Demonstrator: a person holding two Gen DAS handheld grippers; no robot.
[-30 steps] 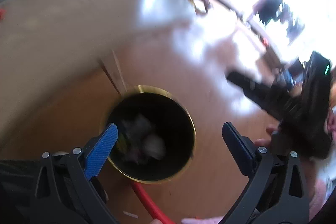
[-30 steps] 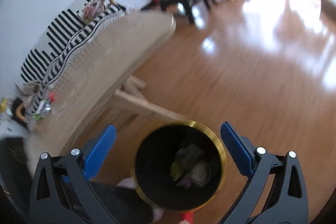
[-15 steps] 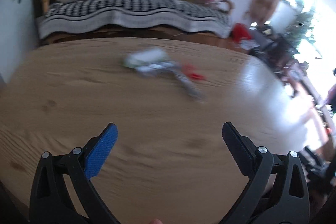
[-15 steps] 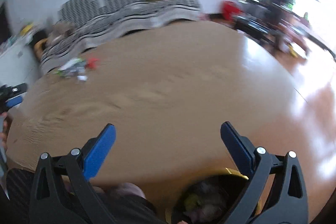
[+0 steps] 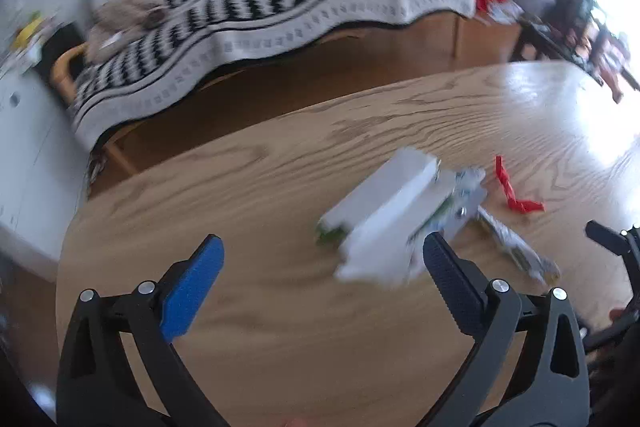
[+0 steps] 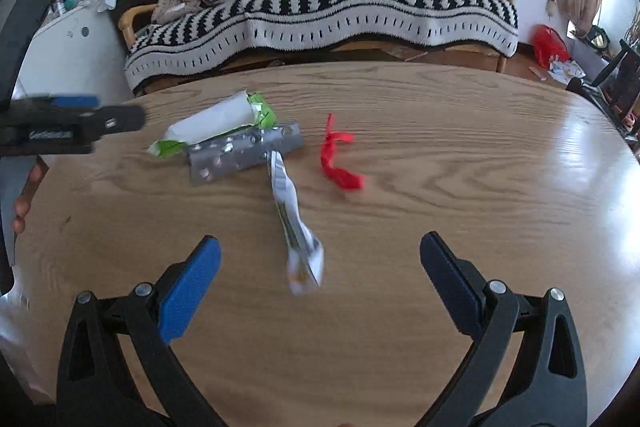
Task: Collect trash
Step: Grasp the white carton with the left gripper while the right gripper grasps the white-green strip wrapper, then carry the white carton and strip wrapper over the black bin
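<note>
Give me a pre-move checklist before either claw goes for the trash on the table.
1. Left claw open and empty: ok.
2. Right claw open and empty: ok.
3. Twisted wrapper lies ahead of the right claw, between its fingers' line: ok.
4. White and green packet centred for the left claw: not ok, it sits toward the right finger.
5. Blister pack free of the packet: not ok, they touch.
6. Trash bin within reach: cannot tell, not in view.

white-green wrapper [image 6: 218, 125]: 1 | silver blister pack [image 6: 244, 153]: 1 | twisted wrapper [image 6: 296, 223]: 1 | red scrap [image 6: 336, 157]: 1
</note>
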